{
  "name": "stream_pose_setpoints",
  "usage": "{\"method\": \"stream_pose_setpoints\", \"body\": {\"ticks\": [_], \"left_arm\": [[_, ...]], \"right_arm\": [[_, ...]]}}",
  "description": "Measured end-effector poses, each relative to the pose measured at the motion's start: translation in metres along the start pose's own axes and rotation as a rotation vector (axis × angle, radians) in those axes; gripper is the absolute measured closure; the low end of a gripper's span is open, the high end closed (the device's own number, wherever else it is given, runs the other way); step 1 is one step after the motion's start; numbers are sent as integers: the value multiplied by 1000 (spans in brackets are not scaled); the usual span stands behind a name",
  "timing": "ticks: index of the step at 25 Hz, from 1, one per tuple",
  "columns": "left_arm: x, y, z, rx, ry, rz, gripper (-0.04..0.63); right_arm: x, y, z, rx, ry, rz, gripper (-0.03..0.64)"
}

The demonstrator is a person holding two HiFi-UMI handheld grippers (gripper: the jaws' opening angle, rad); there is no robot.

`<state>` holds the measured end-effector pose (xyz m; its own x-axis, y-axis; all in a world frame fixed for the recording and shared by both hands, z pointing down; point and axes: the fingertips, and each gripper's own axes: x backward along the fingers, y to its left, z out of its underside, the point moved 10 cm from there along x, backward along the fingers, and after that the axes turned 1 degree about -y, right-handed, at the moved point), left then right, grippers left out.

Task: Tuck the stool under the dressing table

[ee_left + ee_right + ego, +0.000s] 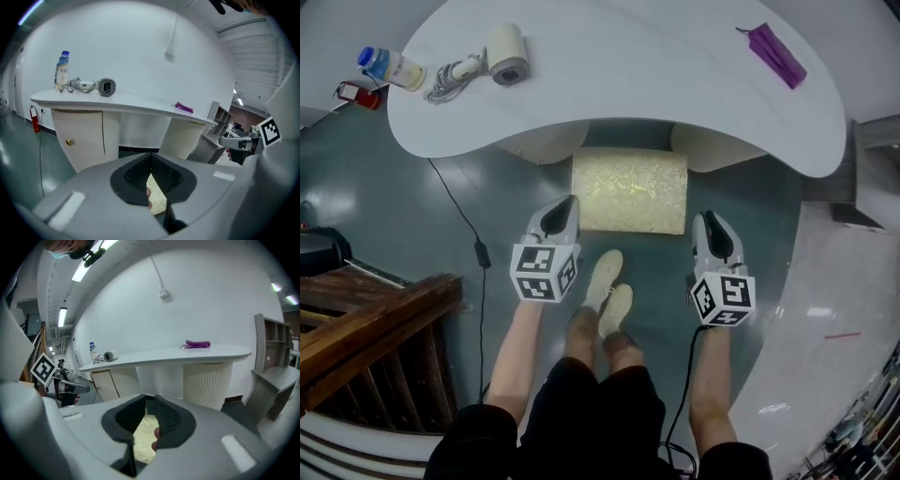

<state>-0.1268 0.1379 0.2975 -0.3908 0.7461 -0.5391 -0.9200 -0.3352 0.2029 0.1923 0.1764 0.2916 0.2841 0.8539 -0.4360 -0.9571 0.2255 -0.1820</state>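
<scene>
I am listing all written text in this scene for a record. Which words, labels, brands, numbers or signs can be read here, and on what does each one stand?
No text can be read in any view.
Bottle label: there is print, but it is too small and blurred to read.
Red fire extinguisher: too small to show any lettering.
Square markers on the gripper cubes: black and white patterns only, no letters or numbers.
</scene>
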Motion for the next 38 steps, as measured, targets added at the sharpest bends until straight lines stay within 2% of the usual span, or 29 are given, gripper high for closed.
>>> {"method": "stream_pose_setpoints", "body": {"ticks": [8, 27, 38], "left_arm": [[57, -35, -48, -33, -64, 20, 589], [165, -104, -197, -221, -284, 115, 589], [233, -120, -231, -258, -366, 117, 589]], "right_arm": [[57, 26, -52, 29, -63, 2, 609], [169, 56, -195, 66, -257, 23, 612], [232, 84, -236, 110, -350, 22, 612]]}}
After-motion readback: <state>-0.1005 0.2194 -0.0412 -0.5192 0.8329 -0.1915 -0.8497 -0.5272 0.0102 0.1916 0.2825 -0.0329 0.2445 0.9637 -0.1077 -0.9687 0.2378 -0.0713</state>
